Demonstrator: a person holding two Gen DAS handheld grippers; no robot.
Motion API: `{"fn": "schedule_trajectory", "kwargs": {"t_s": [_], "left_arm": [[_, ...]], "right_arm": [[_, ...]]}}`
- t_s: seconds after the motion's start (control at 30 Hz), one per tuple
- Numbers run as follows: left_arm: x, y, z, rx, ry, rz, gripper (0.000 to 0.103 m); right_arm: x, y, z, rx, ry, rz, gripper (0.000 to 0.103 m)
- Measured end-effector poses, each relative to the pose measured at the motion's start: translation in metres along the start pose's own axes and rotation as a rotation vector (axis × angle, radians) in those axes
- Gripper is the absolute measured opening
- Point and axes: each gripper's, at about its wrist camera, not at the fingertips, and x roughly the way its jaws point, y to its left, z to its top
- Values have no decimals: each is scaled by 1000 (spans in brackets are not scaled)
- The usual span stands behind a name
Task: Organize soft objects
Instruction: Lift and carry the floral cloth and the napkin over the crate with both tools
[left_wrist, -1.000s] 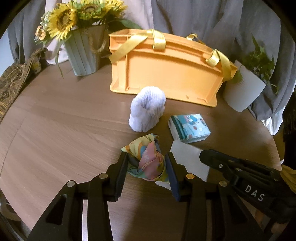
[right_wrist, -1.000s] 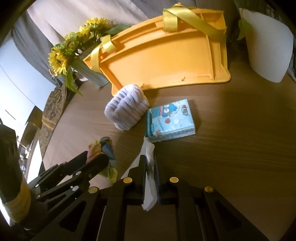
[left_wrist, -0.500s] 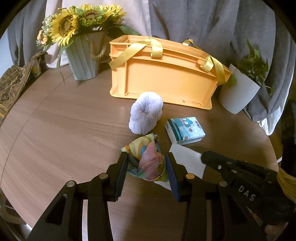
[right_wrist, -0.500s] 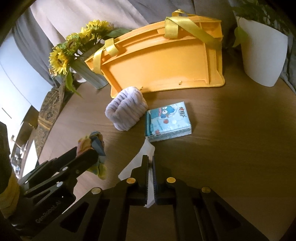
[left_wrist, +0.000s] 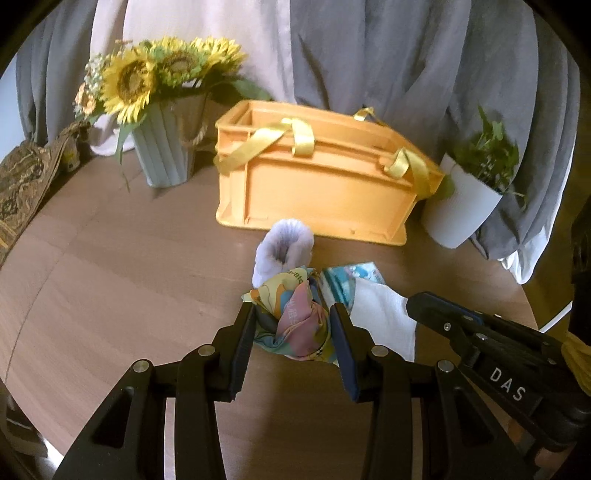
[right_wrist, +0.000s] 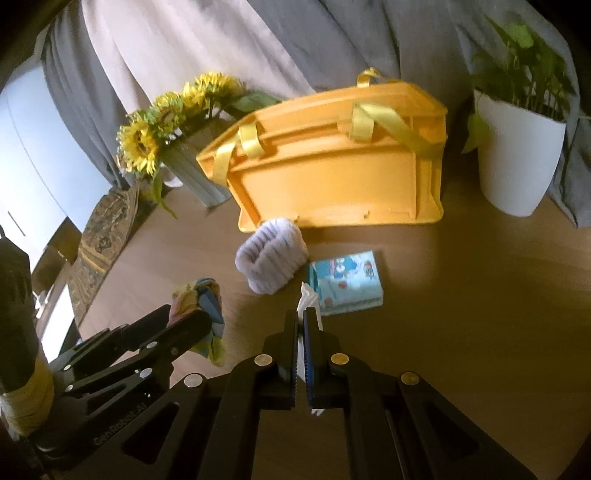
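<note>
Here a crumpled colourful cloth (left_wrist: 295, 321) is held between the pads of the left gripper (left_wrist: 293, 345), whose jaws stand partly apart around its bulk. A white cloth (right_wrist: 308, 299) is pinched by the right gripper (right_wrist: 302, 363), its jaws closed almost flat on the thin fabric. Both items are held clear above the wooden table (left_wrist: 110, 277). Left on it, just beyond, are a fluffy lilac roll (right_wrist: 271, 256) and a tissue pack (right_wrist: 345, 282). The carrying step appears to be in hand. Next, both cloths would probably be brought over the open orange crate (left_wrist: 325, 184) behind and released inside.
</note>
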Motion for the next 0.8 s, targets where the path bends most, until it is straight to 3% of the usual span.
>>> {"fn": "schedule_trajectory", "kwargs": {"t_s": [0.8], "left_arm": [[-29,-11,70,86,-174,-81,40]], "right_arm": [[-46,13,55,-15,-207,-48,4]]}}
